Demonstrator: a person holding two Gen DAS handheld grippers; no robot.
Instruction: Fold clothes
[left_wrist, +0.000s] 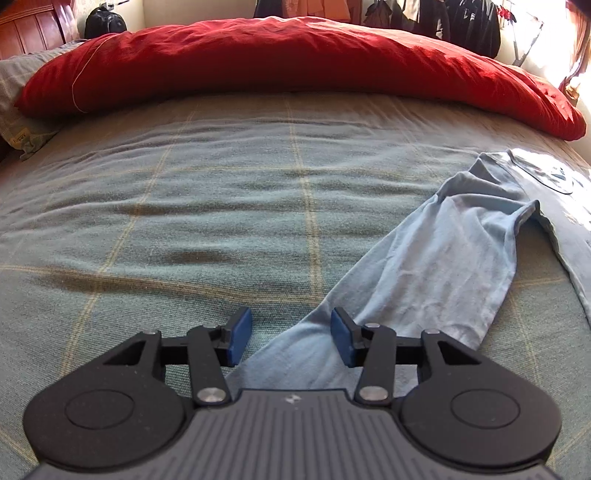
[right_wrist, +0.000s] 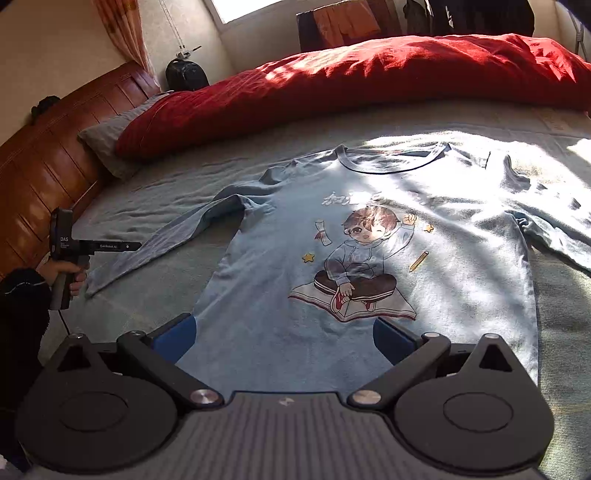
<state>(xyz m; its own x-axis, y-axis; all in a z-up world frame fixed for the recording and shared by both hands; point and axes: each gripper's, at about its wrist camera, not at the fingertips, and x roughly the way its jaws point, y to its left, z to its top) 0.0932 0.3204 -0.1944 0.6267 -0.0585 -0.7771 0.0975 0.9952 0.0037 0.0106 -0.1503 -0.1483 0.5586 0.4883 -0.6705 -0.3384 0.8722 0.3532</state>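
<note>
The left gripper (left_wrist: 290, 338) hangs just above the cuff end of the shirt's long sleeve (left_wrist: 436, 273), its blue pads (left_wrist: 239, 336) parted and pressing on nothing; the cloth lies flat on the bed in the gap between them. The right gripper (right_wrist: 282, 338) is spread wider still, released, poised over the near hem of the light blue shirt (right_wrist: 369, 221) with nothing caught between its pads (right_wrist: 177, 338).

From the right wrist view, the shirt lies face up and spread across the grey-green checked bedsheet (left_wrist: 184, 184), collar at the far end, hem near. A cartoon print (right_wrist: 356, 266) of a child sitting cross-legged on an open book fills the chest, and sunlight falls in a bright patch across the right half of the garment. The left sleeve runs out diagonally toward the near left, where a hand (right_wrist: 68, 275) in a dark cuff grips the handle of the left gripper beside the sleeve's end. The other sleeve stretches away to the right edge of that view.

Beyond the shirt, a red duvet (right_wrist: 369, 74) is bunched along the far side of the bed, with a grey pillow (right_wrist: 107, 140) at its left end against the wooden headboard (right_wrist: 44, 166). A dark bag (right_wrist: 184, 74) stands in the far corner, and clothes (left_wrist: 461, 18) hang along the far wall.
</note>
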